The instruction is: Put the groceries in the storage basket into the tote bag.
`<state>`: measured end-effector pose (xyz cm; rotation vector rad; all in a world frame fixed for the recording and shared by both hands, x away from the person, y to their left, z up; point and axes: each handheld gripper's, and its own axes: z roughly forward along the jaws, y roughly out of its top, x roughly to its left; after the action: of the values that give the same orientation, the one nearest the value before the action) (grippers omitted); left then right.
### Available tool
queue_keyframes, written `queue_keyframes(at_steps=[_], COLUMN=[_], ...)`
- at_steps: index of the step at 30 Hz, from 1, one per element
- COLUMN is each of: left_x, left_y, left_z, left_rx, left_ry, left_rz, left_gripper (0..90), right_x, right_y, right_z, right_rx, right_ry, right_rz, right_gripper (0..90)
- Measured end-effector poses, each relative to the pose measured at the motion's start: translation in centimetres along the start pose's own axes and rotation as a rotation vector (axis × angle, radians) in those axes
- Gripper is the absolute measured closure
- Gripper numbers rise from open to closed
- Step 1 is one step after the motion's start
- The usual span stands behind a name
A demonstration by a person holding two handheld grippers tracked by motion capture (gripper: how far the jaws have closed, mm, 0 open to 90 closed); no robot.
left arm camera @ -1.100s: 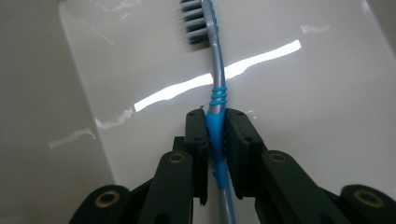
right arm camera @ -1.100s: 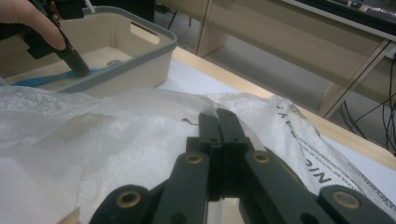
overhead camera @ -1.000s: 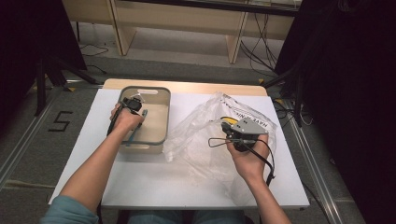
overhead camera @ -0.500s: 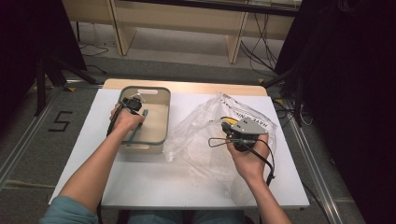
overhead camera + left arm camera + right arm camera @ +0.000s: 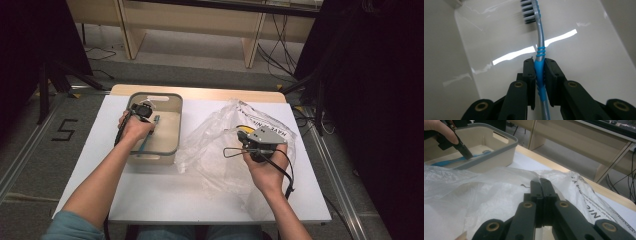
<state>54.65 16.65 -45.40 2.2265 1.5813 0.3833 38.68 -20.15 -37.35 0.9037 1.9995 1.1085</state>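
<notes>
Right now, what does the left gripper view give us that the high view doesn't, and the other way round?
Left gripper view alone: the left gripper has its jaws shut on the blue grip of the toothbrush, bristles pointing away, over the glossy floor of the bin.

High view alone: the white table, the clear plastic bag, and the right gripper resting on that bag.

Both: the toothbrush held inside the bin by the left gripper.
</notes>
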Motion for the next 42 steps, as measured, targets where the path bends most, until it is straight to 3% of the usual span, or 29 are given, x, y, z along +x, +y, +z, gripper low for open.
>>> queue_keyframes(at_steps=[21, 42], left_x=[0.0, -1.1], left_y=[0.2, 0.1], left_z=[-2.2, -5.3], left_rx=[-0.137, -0.266], left_ry=[-0.025, -0.048], left_rz=[-0.015, 0.012], left_gripper=[79.3, 79.3], right_x=[0.1, 0.2], right_y=[0.0, 0.0], right_z=[0.1, 0.1], right_rx=[-0.002, -0.002], right_ry=[-0.004, -0.001], right_rz=[0.001, 0.001], right_gripper=[90.0, 90.0])
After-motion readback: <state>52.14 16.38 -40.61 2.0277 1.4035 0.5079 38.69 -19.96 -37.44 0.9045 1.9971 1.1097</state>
